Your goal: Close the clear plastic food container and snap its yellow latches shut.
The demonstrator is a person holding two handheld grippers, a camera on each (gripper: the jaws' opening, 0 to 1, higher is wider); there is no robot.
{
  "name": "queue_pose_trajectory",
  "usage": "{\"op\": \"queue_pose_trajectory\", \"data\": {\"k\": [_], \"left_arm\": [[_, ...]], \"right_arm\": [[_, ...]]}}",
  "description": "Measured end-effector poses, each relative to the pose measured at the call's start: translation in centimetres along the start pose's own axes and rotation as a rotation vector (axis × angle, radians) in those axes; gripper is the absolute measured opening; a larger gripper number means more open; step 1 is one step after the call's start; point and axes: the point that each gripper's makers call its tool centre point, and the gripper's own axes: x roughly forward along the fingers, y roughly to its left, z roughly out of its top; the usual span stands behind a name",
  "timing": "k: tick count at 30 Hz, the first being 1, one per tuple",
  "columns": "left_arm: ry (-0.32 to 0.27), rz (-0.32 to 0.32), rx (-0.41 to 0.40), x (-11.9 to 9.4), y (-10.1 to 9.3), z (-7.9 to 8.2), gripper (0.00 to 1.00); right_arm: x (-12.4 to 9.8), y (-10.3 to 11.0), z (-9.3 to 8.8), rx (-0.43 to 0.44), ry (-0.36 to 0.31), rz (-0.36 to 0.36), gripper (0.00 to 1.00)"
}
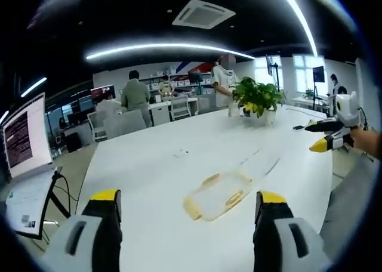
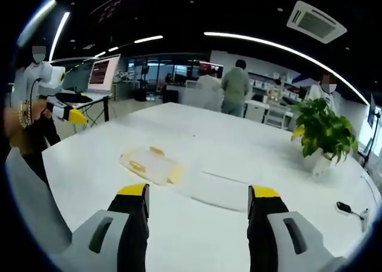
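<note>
Clear plastic, one food container [image 1: 218,195] lies open and flat on a long white table [image 1: 155,164], its yellow latches [image 1: 210,179] showing at the rims; three latches can be counted in the left gripper view, and in the right gripper view the same container [image 2: 150,163] sits left of centre with its transparent lid [image 2: 215,182] spread out to the right. Two hand-held grippers are at work. In the left gripper view, the left gripper [image 1: 188,206] hangs above the near table edge with its yellow-tipped jaws spread wide, gripping nothing, the container lying between and beyond them; the right gripper [image 1: 327,135] comes in at the right edge, held above the table, and whether its jaws are parted cannot be told from there. In the right gripper view, the right gripper [image 2: 198,195] likewise stands wide apart and empty, short of the container, while the left gripper [image 2: 67,112] shows at the far left in a person's hand. One potted green plant [image 2: 322,132] stands toward the far end of the table, and a small dark object [image 2: 343,207] lies near the right edge. A monitor [image 1: 24,138] glows at the left. Several people stand among desks in the open office under curved strip lights [image 1: 161,47] and a ceiling air vent [image 1: 203,13].
</note>
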Motion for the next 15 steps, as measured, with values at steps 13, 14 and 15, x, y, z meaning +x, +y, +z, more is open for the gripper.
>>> {"op": "queue_pose_trajectory", "data": {"k": [13,14,15], "left_arm": [[0.062,-0.063,0.084,3.9,1.4,-0.6,0.9],[0.065,-0.07,0.104,4.3,1.5,-0.6,0.9],[0.073,-0.079,0.119,4.5,1.5,-0.7,0.9]], "right_arm": [[4.1,0.2,1.6,-0.104,0.008,0.059,0.62],[4.3,0.2,1.7,-0.111,0.01,0.061,0.62],[4.8,0.3,1.8,-0.125,0.012,0.068,0.62]]}}
